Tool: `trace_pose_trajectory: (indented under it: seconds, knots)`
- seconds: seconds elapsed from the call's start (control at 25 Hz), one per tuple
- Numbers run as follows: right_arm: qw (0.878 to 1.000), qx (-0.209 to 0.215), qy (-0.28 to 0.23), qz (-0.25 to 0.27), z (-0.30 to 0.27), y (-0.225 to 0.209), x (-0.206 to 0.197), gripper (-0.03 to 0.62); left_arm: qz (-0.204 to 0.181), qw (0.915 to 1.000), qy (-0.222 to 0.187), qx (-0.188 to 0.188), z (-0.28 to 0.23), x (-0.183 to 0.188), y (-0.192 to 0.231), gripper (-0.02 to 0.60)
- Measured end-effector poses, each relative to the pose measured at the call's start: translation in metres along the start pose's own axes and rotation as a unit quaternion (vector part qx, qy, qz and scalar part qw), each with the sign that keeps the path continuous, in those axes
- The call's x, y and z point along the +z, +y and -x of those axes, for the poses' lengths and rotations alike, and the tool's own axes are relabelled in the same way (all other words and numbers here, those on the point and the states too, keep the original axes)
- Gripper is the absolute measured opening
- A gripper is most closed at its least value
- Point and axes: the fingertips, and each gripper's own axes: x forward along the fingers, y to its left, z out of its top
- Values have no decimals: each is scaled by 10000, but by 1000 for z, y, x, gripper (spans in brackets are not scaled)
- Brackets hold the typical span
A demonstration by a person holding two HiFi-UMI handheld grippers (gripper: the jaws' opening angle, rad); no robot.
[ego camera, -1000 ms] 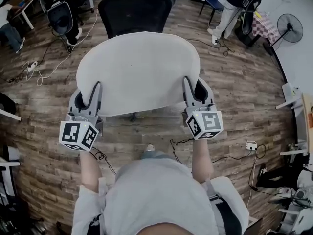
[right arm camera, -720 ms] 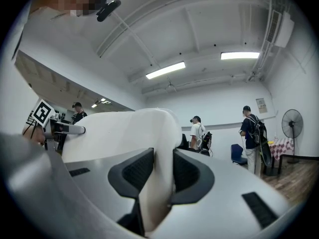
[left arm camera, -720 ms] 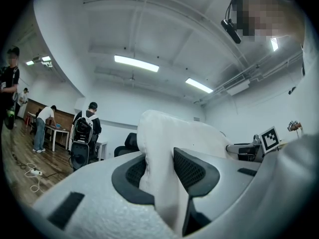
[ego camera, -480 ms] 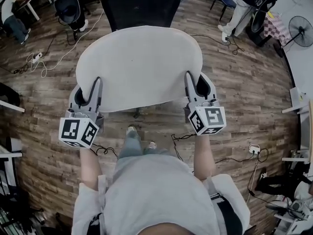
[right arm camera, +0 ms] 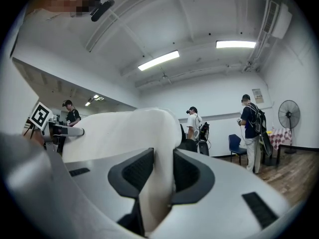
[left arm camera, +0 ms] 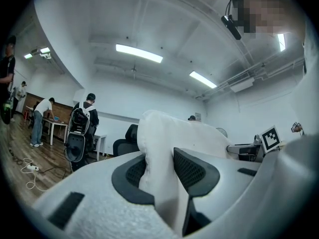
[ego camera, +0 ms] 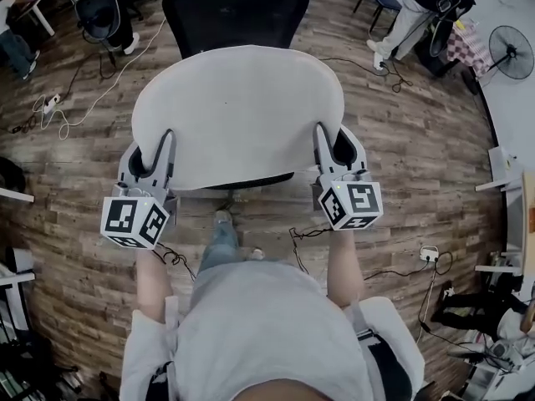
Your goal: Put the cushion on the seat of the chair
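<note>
Left gripper and right gripper each pinch the cushion edge. Cushion has advanced over the chair seat. Lowering probably next.

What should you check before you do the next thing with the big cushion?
1. The left gripper pinches the cushion: ok.
2. The right gripper pinches it too: ok.
3. The cushion is over the chair: ok.
4. The cushion rests on the chair: cannot tell, it covers what is below.
5. Safe floor by the foot: not ok, a cable lies close.
</note>
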Motion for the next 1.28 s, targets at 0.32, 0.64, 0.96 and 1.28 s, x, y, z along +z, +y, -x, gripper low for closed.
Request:
trace_pose_trajectory:
  seconds: [0.32,0.64,0.96,1.28]
  knots:
    - [9998,-171,42,-21,-58,-1,-1,84,-46,9999,58,-131,-49,2,44,117]
    - [9990,-392,221,-25,-106,-2,-17,84,89,9992,224,-305,-94,-13,85,117]
    - [9957,-677,618,-139,-133,-10,-49,84,357,9963,574,-523,-131,-48,108,117]
    - [9879,-904,1197,-390,-142,-18,-98,84,693,9893,1108,-642,-152,-101,118,117]
